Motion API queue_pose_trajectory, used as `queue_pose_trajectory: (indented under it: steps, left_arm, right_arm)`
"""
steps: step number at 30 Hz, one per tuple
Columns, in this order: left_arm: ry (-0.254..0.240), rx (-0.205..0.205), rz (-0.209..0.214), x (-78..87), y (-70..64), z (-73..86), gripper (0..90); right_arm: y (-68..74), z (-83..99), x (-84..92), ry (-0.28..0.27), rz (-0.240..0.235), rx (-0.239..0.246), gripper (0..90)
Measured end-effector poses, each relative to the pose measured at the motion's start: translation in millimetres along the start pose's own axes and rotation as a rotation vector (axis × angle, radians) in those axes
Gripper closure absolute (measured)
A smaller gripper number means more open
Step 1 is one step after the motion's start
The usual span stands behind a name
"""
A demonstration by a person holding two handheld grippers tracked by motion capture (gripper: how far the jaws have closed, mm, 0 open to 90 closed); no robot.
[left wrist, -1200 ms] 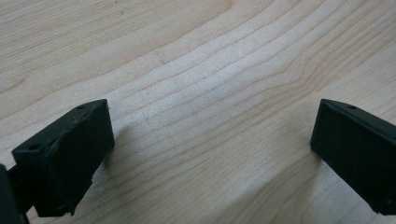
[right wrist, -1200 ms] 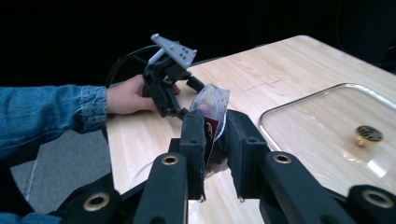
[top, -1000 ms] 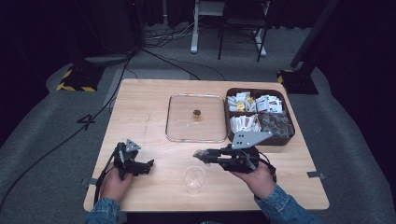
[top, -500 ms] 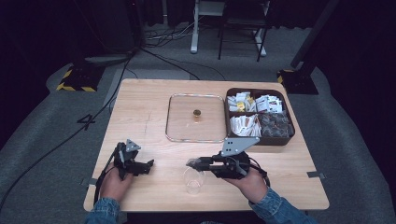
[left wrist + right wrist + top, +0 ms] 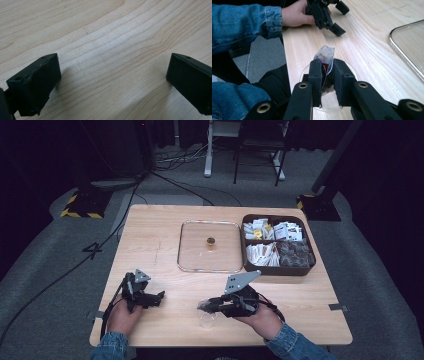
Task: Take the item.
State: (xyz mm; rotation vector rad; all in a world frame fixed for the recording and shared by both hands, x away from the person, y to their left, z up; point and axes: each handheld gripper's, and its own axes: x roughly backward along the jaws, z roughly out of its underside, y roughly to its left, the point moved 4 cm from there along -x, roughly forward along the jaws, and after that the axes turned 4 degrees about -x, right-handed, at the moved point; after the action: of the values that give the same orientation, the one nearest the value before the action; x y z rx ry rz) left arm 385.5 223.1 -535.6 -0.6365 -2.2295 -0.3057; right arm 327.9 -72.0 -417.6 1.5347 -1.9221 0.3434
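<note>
My right gripper (image 5: 203, 306) is shut on a translucent tea bag (image 5: 325, 53) with dark contents; the bag sticks out past the jaw tips. It hovers right over a small clear cup (image 5: 206, 320) near the table's front edge, whose rim (image 5: 352, 70) curves around the jaws in the right gripper view. My left gripper (image 5: 159, 296) rests at the front left, open, with bare wood between its jaws (image 5: 112, 82). It also appears across the table in the right gripper view as an open left gripper (image 5: 340, 18) in a hand with a denim sleeve.
A clear glass tray (image 5: 210, 269) lies mid-table with a small brown object (image 5: 211, 240) on it. To its right, a black divided box (image 5: 278, 270) holds several packets. The front table edge is close below both hands.
My right gripper moved left with the tea bag, from beside the black box to over the clear cup. The left gripper stayed still.
</note>
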Motion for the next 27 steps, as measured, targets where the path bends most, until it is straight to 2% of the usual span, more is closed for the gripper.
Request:
queue_pose_trajectory:
  steps: [25, 27]
  left_arm:
    - [0.0, -0.007, -0.003, -0.2, 0.5, -0.2, 0.0]
    - [-0.001, -0.005, -0.002, -0.3, 0.4, -0.2, 0.0]
  right_arm:
    - [-3.2, 10.4, -16.3, 0.09, 0.015, -0.002, 76.4]
    - [-3.2, 11.0, -17.5, 0.095, 0.008, -0.001, 66.2]
